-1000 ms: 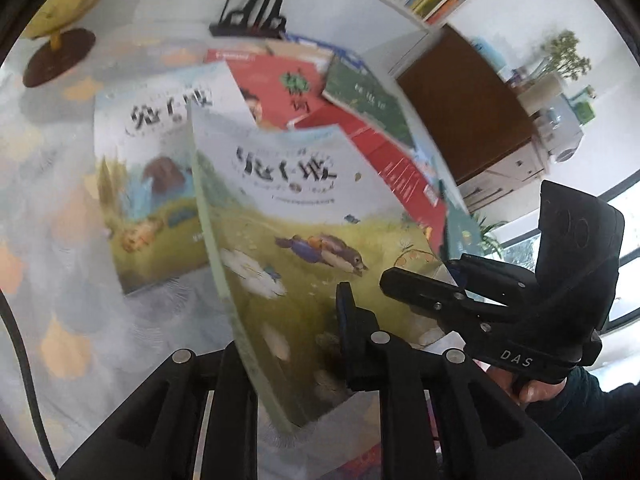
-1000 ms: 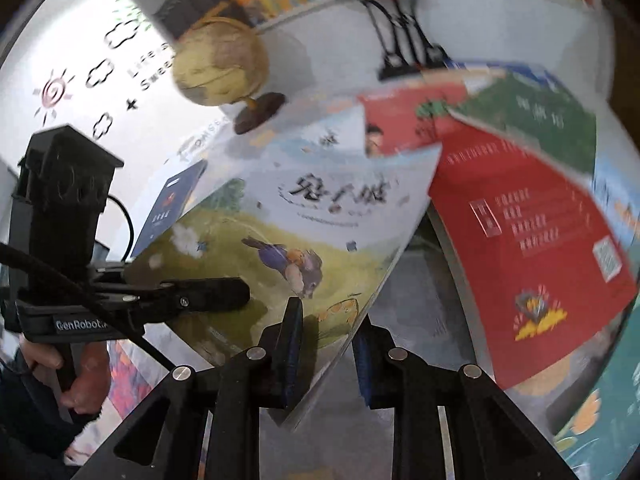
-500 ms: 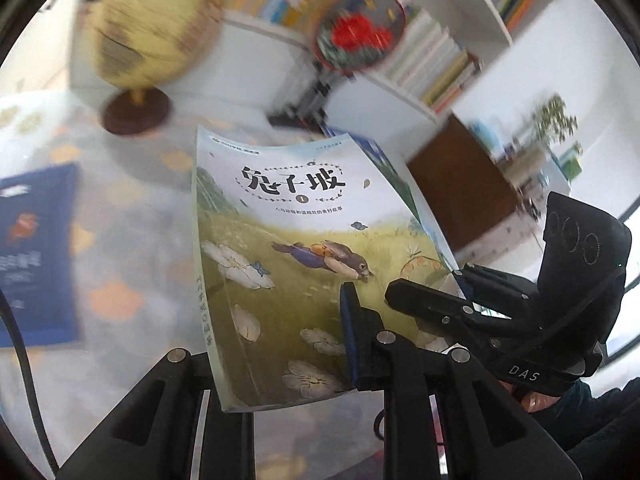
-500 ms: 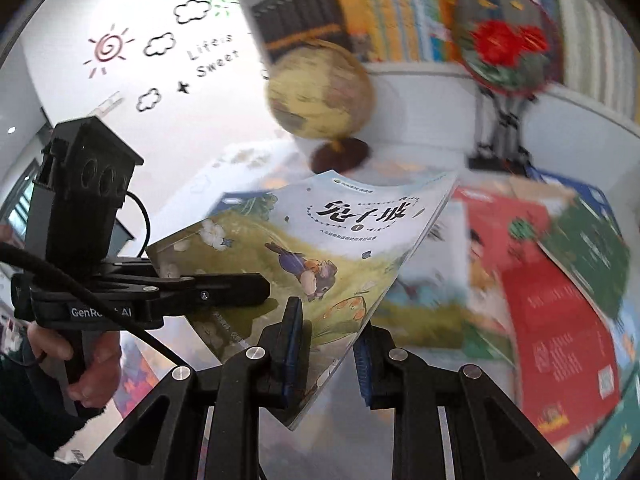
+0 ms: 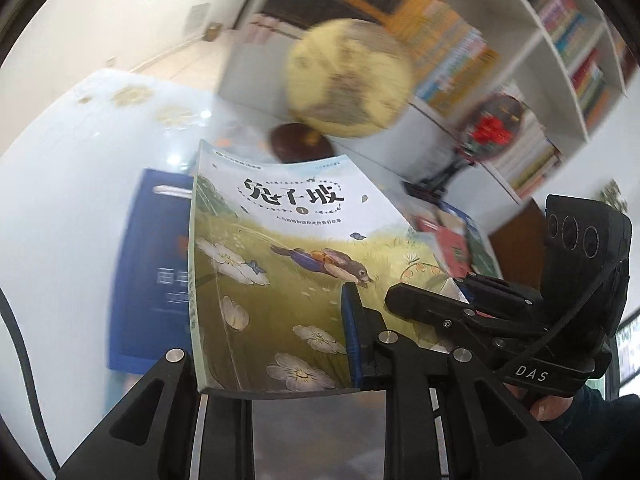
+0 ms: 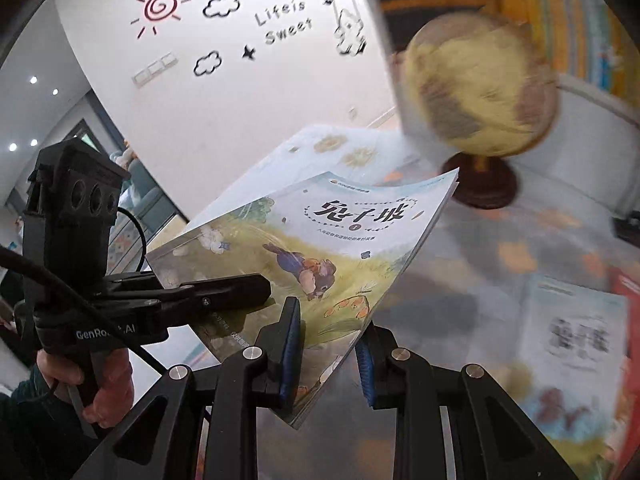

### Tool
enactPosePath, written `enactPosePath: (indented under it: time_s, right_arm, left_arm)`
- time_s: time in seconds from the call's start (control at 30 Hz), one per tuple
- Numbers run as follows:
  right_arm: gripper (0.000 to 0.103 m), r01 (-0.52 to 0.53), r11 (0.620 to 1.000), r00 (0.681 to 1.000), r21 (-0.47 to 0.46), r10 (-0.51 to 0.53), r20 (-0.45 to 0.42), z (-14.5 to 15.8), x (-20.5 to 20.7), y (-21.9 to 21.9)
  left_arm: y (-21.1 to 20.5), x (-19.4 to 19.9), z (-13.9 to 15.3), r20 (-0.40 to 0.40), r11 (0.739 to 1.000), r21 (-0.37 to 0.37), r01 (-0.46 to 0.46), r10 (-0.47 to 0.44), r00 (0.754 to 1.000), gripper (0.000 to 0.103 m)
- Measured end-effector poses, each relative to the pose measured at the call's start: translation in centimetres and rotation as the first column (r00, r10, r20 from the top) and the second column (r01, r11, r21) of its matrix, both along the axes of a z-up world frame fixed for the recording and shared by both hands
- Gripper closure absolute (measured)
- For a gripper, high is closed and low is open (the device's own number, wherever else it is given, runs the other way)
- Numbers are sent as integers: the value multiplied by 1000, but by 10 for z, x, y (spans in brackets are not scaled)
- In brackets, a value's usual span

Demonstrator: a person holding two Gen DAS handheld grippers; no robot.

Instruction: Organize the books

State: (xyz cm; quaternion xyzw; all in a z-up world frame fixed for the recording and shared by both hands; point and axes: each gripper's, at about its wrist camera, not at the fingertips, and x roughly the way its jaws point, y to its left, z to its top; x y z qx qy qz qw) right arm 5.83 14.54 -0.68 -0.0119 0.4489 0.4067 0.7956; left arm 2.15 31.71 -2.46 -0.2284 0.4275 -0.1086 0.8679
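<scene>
Both my left gripper point(image 5: 280, 344) (loosening slightly) and right gripper point(image 6: 328, 344) pinch the green-meadow paperback picture book point(image 5: 288, 272), spine nearer my left.

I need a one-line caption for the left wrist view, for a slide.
Both tools, left and right, hold an illustrated book above the table, near a globe.

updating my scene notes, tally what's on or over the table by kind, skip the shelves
Books: 3 clear (held illustrated rabbit picture book, flat dark blue book, flat pale blue picture book); blurred pile uncounted
Globes: 1 (yellow globe on brown base)
Claws: 2
Total: 6
</scene>
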Motion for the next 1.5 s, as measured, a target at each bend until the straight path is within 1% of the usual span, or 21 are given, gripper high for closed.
enactPosePath:
  time_s: [0.1,0.27,0.4,0.5,0.53,0.67,0.73,0.93,1.03,1.13,1.23,1.3,1.37,1.47,1.5]
  right_arm:
    - [78,-23,1000,999,-6,22,-44,-19,16,28]
    - [78,-27,999,997,-43,24,-80,-41,26,52]
    - [78,-19,999,992,-47,13,-124,-57,30,61]
    - [78,-12,999,988,-52,4,-157,-70,34,61]
    - [78,-12,998,987,-60,3,-159,-73,34,62]
    - [78,2,997,979,-76,-17,-202,-92,36,63]
    - [78,12,996,974,-83,-30,-222,-100,36,63]
    - [76,28,994,968,-106,-54,-246,-109,35,63]
    - [76,47,992,971,-113,-72,-228,-109,35,60]
    - [76,54,993,969,-109,-79,-233,-109,35,57]
    - [75,62,993,969,-99,-83,-233,-107,31,53]
    - [74,78,991,972,-106,-100,-214,-104,29,49]
    - [74,88,991,970,-97,-108,-220,-105,31,45]
    - [74,92,991,963,-93,-113,-245,-109,34,40]
    - [74,96,991,961,-95,-117,-250,-111,33,39]
  left_arm:
    - [23,7,-19,-23,999,-18,-36,36,999,83]
    - [37,13,-46,-61,998,-43,-52,49,997,82]
    - [44,11,-58,-84,995,-65,-78,72,994,82]
    - [48,12,-71,-116,993,-77,-95,86,990,81]
    - [48,12,-76,-135,992,-76,-96,85,987,79]
    - [53,9,-91,-189,989,-75,-124,108,976,77]
    - [57,7,-96,-217,987,-55,-151,135,967,76]
    - [68,-3,-93,-246,974,-29,-225,211,946,76]
    - [66,-4,-92,-254,973,2,-231,224,941,76]
    - [56,1,-88,-262,975,83,-207,222,939,75]
    - [44,10,-87,-261,981,118,-155,181,948,74]
    - [39,15,-88,-258,983,127,-134,163,952,74]
    - [36,17,-86,-260,982,148,-121,157,953,72]
    - [37,14,-85,-284,978,167,-129,173,943,62]
    - [38,13,-83,-298,971,199,-136,192,935,51]
